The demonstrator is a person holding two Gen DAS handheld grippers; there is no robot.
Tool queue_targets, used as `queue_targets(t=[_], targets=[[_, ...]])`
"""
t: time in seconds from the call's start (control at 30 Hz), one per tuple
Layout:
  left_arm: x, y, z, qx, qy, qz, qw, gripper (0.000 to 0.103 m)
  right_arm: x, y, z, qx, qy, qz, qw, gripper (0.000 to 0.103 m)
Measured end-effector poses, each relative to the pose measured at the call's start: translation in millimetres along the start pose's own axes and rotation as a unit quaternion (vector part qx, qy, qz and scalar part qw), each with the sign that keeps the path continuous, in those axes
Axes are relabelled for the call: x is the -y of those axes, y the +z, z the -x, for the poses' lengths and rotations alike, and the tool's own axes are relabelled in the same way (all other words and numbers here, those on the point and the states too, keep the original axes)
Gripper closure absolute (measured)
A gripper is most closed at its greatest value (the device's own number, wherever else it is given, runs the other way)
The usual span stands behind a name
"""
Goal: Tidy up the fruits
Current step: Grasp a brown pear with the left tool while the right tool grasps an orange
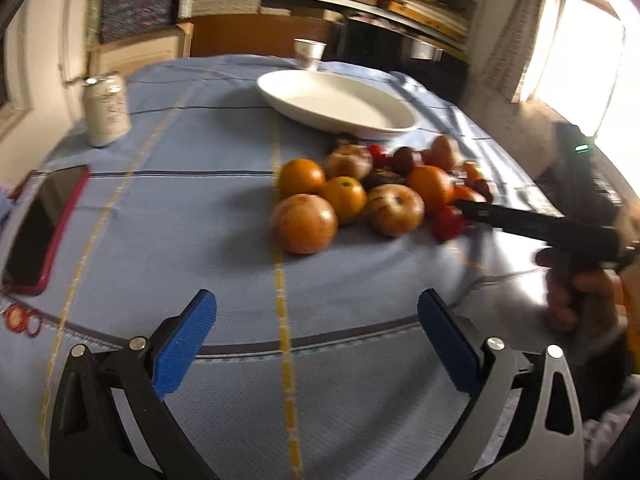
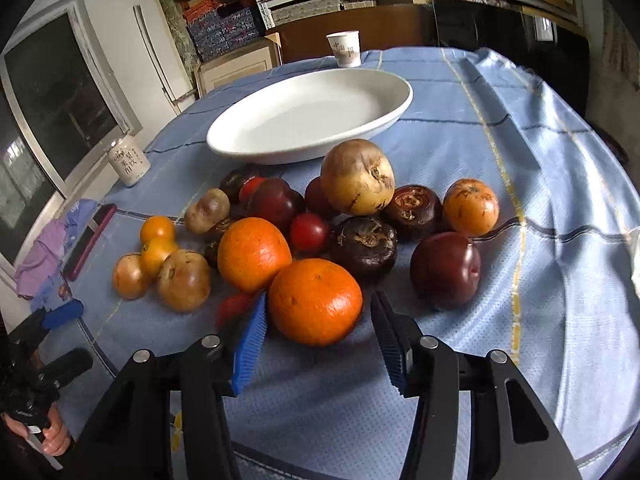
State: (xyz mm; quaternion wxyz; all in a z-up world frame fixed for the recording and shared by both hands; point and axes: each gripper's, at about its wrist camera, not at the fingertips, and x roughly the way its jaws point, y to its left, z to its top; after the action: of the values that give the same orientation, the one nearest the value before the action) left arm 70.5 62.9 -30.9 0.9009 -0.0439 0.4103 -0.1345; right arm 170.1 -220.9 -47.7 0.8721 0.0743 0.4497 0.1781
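Left wrist view: we are holding the left gripper low over the pale blue checked tablecloth, its blue-padded jaws spread wide with nothing between them. We are listing, beyond it, the heap of mixed fruits, oranges, brownish apples and small red ones, lying on the cloth just in front of the wide white oval ceramic plate, which is sitting bare. A white drink can is standing at the left, a dark phone in a red case is lying nearer the left edge, and a white paper cup is standing behind the plate. The right gripper is reaching in from the right, a hand gripping its handle; its tip is blurred here. Right wrist view: we are setting the right gripper around a round bright orange mandarin at the near edge of the heap; the left blue pad is touching its side, the right one is standing just off it, so we are counting the jaws as part-closed about the fruit and not yet pinching it. A second orange, a dark wrinkled fruit, a deep purple plum and a pale tan apple are lying close around.
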Motion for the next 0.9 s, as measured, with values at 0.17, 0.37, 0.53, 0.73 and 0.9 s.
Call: queue_targets(t=[0.17,0.37,0.53,0.73,0.9], targets=[[-2.7,16.1,4.9,0.014,0.059,-0.007,0.9982,0.004,1.7,-1.8,1.2,0.005,0.017,-0.002,1.0,0.056],[-5.9,34.4,-15.1,-0.006,0.105,0.002,0.9944,0.004,-6.9,-5.9,6.5,0.019,-0.013,0.023,0.999,0.057],[-5.4,38.4,-32.2,-0.018,0.115,0.0,0.9932,0.004,2.8,-7.8,10.3,0.026,-0.013,-0.001,1.0,0.057],[-4.4,43.5,-44.6,-0.028,0.088,-0.002,0.9957,0.037,6.2,-7.7,8.3,0.021,-0.006,-0.009,1.0,0.057],[1.8,45.4,-50.0,-0.038,0.053,-0.015,0.9978,0.048,7.6,-7.5,7.4,0.021,0.0,-0.015,1.0,0.057]])
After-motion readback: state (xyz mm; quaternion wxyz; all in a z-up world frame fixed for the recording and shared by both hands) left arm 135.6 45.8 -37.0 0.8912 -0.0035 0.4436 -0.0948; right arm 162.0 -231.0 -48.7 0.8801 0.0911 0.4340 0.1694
